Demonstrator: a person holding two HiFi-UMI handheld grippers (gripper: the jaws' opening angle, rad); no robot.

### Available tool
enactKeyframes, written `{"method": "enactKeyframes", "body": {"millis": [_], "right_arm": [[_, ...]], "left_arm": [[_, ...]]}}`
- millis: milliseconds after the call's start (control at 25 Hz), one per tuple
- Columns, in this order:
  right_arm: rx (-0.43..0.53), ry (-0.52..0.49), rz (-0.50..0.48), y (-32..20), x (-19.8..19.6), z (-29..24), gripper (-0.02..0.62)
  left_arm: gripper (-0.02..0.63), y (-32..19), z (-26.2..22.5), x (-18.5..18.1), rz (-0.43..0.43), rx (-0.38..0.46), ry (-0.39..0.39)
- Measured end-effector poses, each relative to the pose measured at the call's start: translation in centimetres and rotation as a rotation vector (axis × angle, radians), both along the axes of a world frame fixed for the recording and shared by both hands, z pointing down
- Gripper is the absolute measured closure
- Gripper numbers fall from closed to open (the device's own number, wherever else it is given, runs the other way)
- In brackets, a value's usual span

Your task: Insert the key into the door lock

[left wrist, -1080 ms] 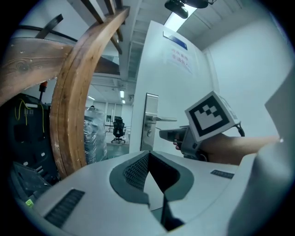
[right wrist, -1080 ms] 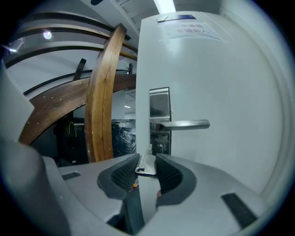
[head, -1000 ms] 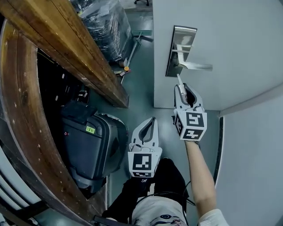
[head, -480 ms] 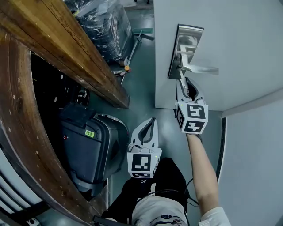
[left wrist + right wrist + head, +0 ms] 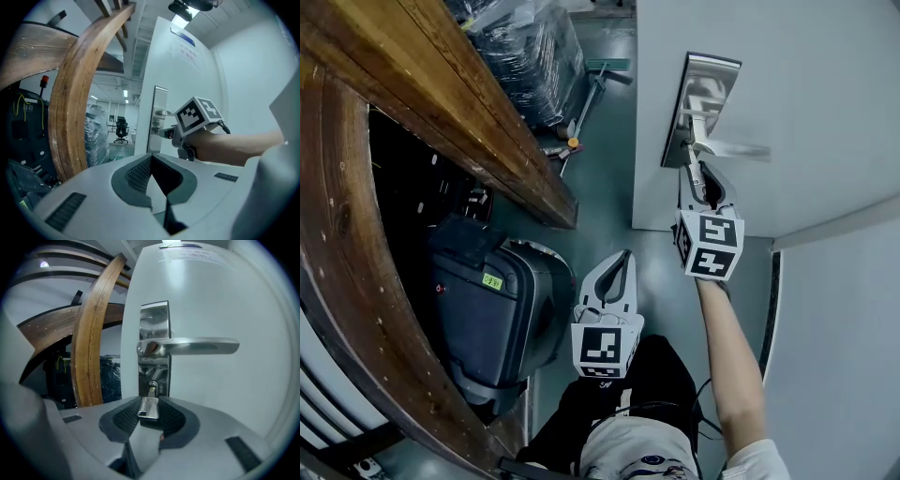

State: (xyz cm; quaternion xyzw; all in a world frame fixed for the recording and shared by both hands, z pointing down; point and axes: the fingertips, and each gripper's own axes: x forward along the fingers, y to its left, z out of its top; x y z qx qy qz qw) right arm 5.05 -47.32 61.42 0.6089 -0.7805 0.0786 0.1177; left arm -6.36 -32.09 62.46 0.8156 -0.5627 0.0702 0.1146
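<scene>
The silver key (image 5: 149, 407) has its tip at the keyhole (image 5: 152, 386) of the steel door lock (image 5: 154, 319).

R gripper (image 5: 700, 178) holds key (image 5: 691, 161) w/ tip at lock plate (image 5: 703, 89) on door (image 5: 806, 84); L gripper (image 5: 622, 261) hangs lower, apart.

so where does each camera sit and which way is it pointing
Head view: on the person's head, looking steeply down the door to the floor; shows left gripper, right gripper, right forearm, legs.
Left gripper view: rides the left gripper, facing the door's edge; shows its own shut jaws, plus the right gripper.
Right gripper view: rides the right gripper, facing the lock plate; shows its jaws clamping the key.
Shared: all three see the lock plate.
</scene>
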Motion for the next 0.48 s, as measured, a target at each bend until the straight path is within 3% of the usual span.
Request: {"method": "enactKeyframes", "body": {"millis": [240, 480], "right_arm": [[0.008, 0.005, 0.132, -0.8, -0.5, -0.5, 0.477], [0.015, -0.01, 0.163, -2.9, -0.5, -0.4, 0.477]], "left_arm": [[0.603, -0.2, -0.1, -0.7, -0.012, 0.0, -0.001], [0.603, -0.4, 0.3, -1.9, -0.034, -0.006, -0.012]]}}
